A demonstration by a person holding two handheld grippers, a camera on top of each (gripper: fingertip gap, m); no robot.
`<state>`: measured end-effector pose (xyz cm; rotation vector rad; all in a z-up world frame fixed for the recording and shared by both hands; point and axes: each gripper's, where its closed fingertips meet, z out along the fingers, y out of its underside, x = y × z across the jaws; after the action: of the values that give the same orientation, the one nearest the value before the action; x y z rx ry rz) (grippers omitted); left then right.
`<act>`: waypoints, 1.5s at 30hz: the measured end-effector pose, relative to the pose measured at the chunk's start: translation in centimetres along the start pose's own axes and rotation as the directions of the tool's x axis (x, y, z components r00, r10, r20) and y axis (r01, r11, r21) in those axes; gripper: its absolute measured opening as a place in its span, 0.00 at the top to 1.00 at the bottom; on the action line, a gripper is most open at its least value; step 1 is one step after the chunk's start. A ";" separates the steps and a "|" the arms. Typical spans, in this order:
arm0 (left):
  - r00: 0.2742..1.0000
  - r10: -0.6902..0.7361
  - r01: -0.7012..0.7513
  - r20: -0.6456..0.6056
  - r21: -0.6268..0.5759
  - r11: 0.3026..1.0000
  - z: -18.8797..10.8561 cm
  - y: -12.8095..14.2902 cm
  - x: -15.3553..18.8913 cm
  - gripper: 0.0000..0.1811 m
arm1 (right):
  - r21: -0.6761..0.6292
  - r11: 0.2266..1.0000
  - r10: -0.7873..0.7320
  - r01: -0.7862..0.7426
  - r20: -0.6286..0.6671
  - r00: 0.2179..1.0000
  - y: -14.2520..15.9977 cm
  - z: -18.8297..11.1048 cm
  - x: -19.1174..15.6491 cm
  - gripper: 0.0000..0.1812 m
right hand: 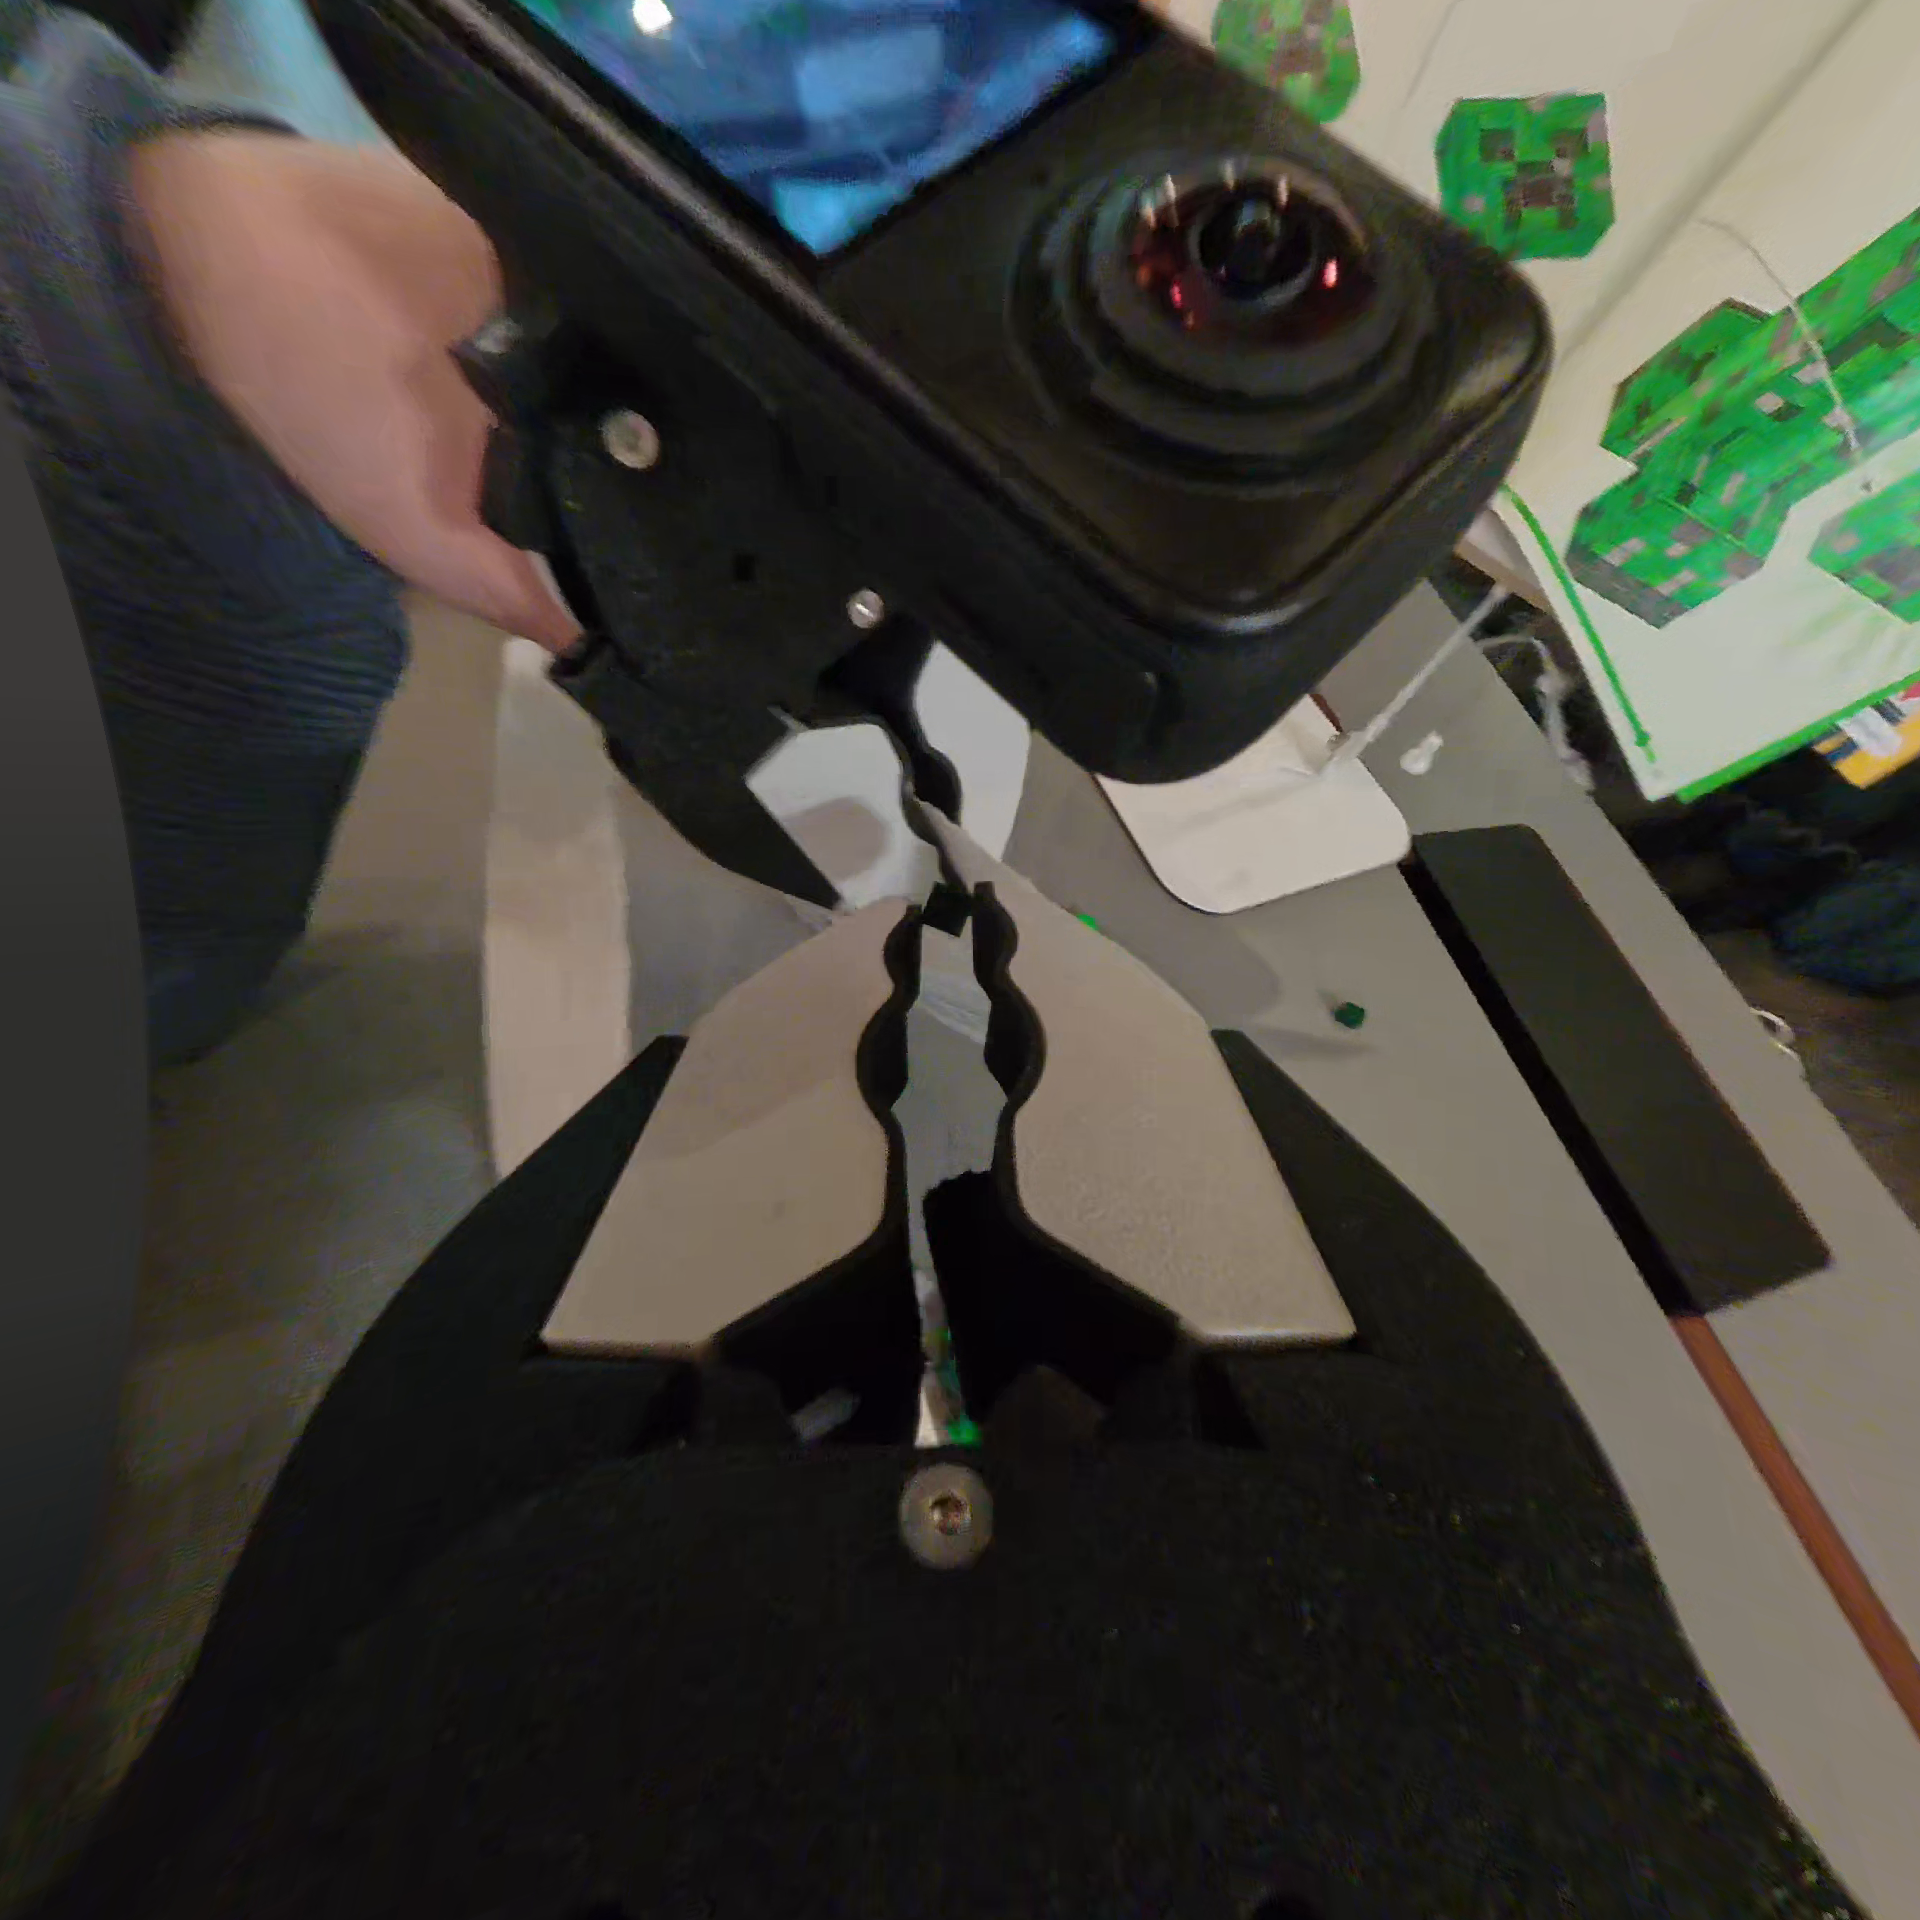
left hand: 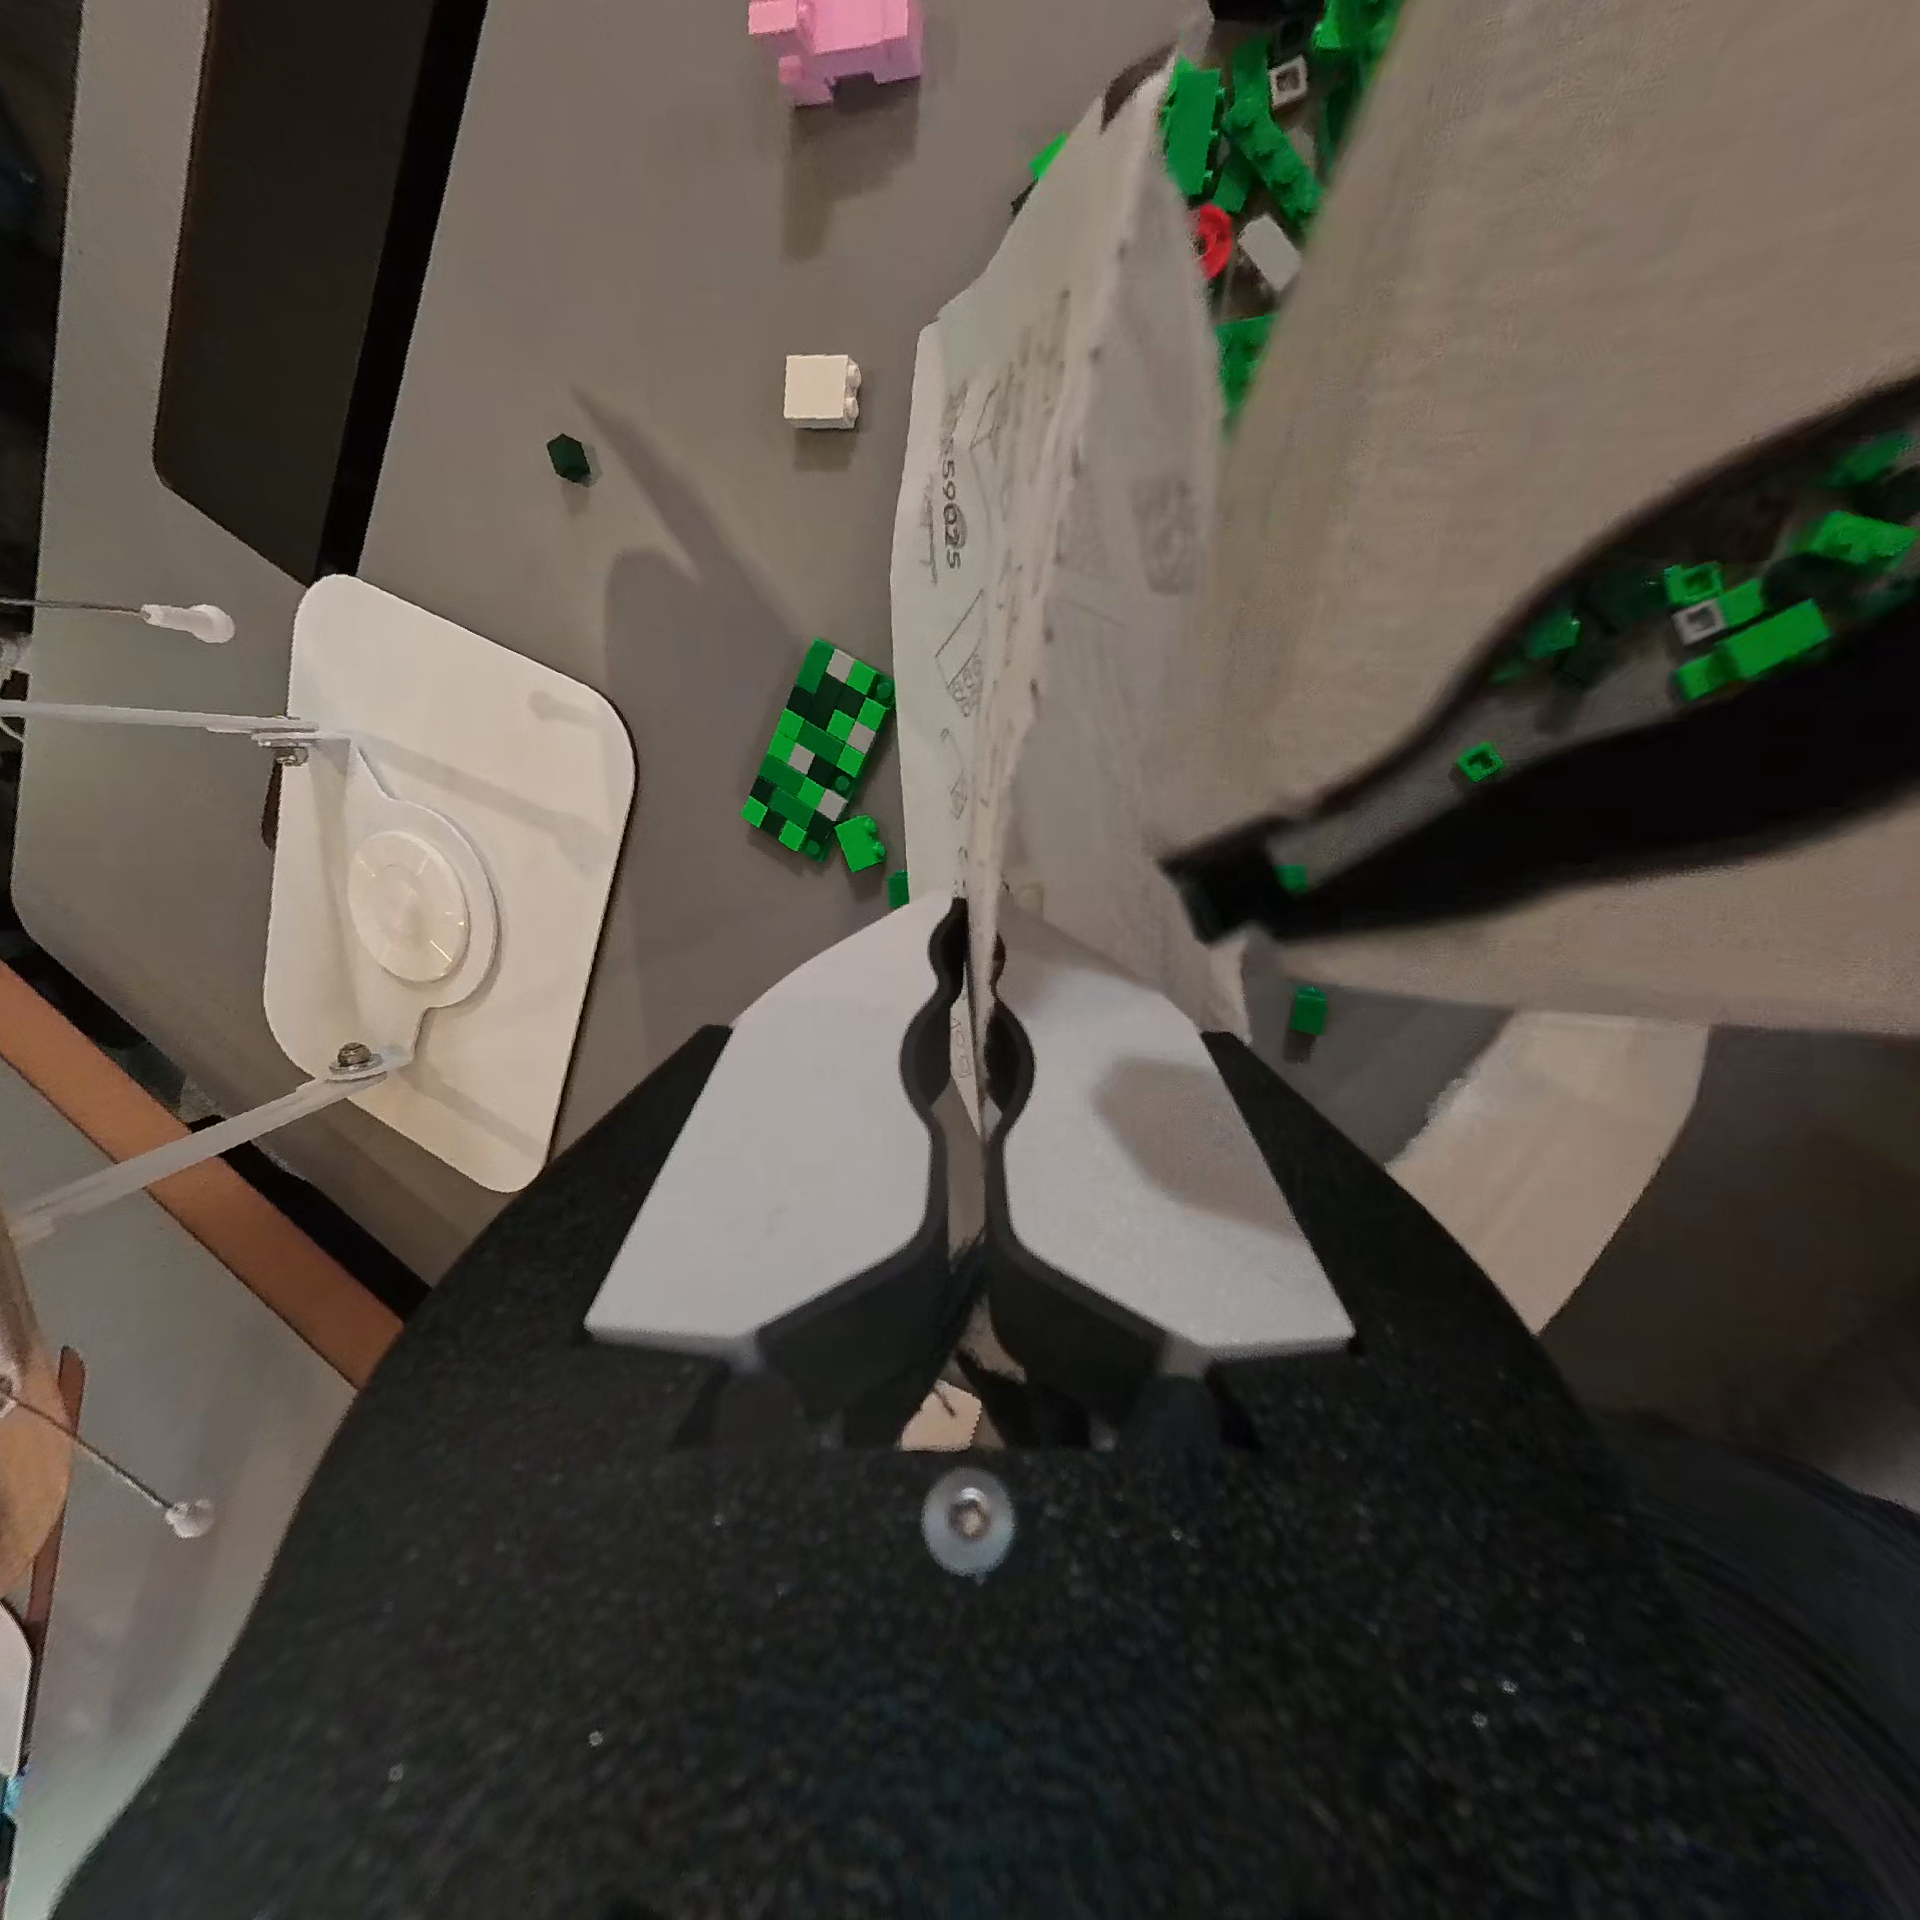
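Note:
My left gripper [left hand: 977, 925] is shut on the edge of a white printed paper bag [left hand: 1039, 520], which stands up from its fingers over the grey table [left hand: 675, 260]. My right gripper [right hand: 948, 914] is shut on a small dark brick [right hand: 948, 921] at its very tips, close to the bag's held edge [right hand: 971, 862]. In the left wrist view the right gripper [left hand: 1216, 883] reaches in from the right, its tips beside the bag. In the right wrist view the left gripper [right hand: 925, 800] faces mine, with its camera [right hand: 1247, 312] and a hand [right hand: 343, 384] on it.
On the table lie a flat green checkered brick plate [left hand: 821, 748], a white brick [left hand: 821, 392], a small dark green brick [left hand: 568, 457], a pink brick figure [left hand: 842, 47] and a pile of green bricks [left hand: 1247, 135]. A white base plate [left hand: 436, 883] sits left. A green-printed box [right hand: 1766, 468] stands behind. Across from one pair of fingers to the other is roughly 8 cm. The flat green checkered brick plate [left hand: 821, 748] is about 15 cm from my left fingertips and 20 cm from my right.

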<state>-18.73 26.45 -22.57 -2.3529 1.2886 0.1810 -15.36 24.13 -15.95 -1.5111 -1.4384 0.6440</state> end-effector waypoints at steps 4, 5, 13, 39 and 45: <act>1.000 0.008 -0.009 0.013 0.014 1.000 -0.5 -0.2 0.1 1.00 | -0.067 0.998 -0.012 0.007 -0.062 0.998 0.9 0.5 0.7 0.95; 1.000 0.013 -0.013 0.019 0.014 1.000 -0.6 -0.3 0.1 1.00 | -0.075 0.997 -0.008 0.004 -0.065 0.998 1.0 0.6 0.7 0.94; 0.999 0.032 -0.032 0.023 0.018 0.999 -0.7 -0.6 0.5 1.00 | -0.096 0.995 -0.027 0.018 -0.095 0.995 1.2 0.5 1.0 1.00; 1.000 -0.011 0.012 0.026 -0.014 1.000 0.0 0.5 -0.6 1.00 | -0.063 0.995 0.075 -0.081 -0.082 0.994 2.9 -5.9 1.9 0.85; 0.999 -0.045 0.045 0.029 -0.015 0.999 -0.1 1.2 -1.2 1.00 | -0.116 0.974 0.167 -0.195 -0.215 0.962 6.1 -9.6 6.1 0.83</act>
<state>-20.38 26.75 -22.52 -2.3817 1.2237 0.2104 -3.07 28.17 -15.76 -1.7780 -1.2168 0.4900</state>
